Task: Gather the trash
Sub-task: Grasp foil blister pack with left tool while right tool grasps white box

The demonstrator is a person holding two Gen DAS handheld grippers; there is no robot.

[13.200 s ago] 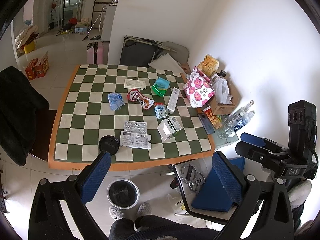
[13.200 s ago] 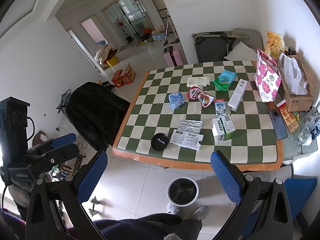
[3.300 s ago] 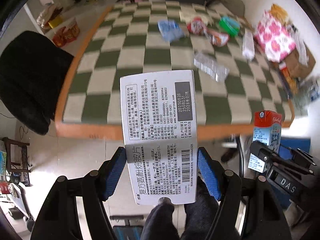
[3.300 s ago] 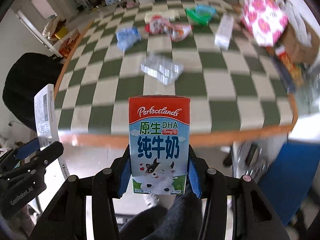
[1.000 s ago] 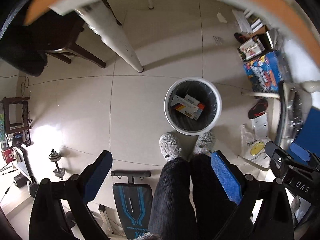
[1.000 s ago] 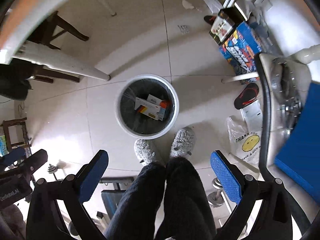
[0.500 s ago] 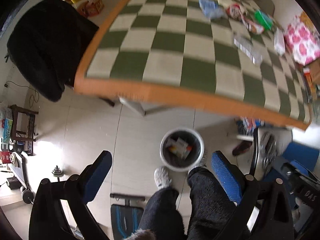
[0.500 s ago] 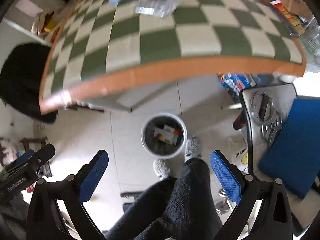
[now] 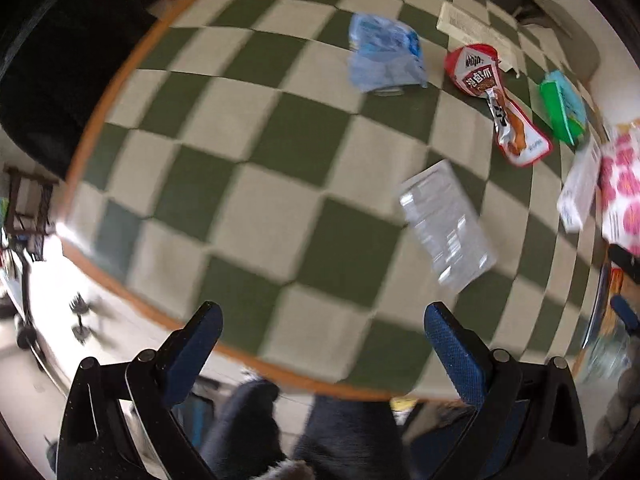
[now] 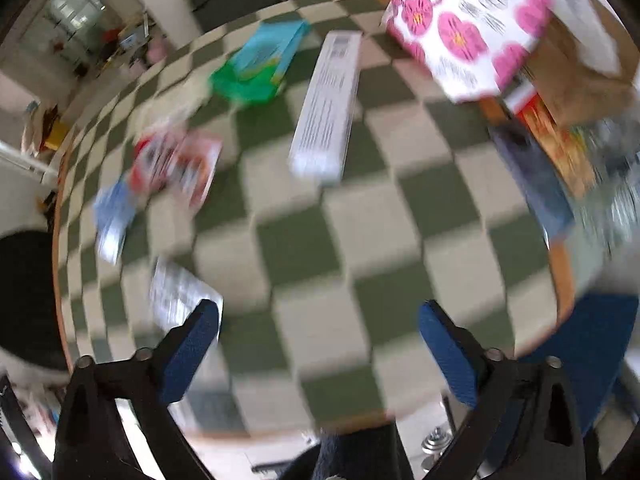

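Your left gripper (image 9: 320, 332): jaws wide, empty, over checkered surface (image 9: 256, 152). Your right gripper (image 10: 318, 328): jaws wide, empty. Blister pack (image 9: 446, 226) right of centre; white box (image 10: 326, 108) upper centre, blurred.

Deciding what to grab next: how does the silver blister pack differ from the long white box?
The silver blister pack is flat, shiny and foil-like; the long white box is a matte, taller-sided carton. The blister pack lies nearer the table edge, the box farther back beside the floral bag. Both lie flat, untouched.

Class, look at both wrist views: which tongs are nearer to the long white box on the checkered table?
Right. The right tongs face the long white box ahead; for the left tongs it lies far right.
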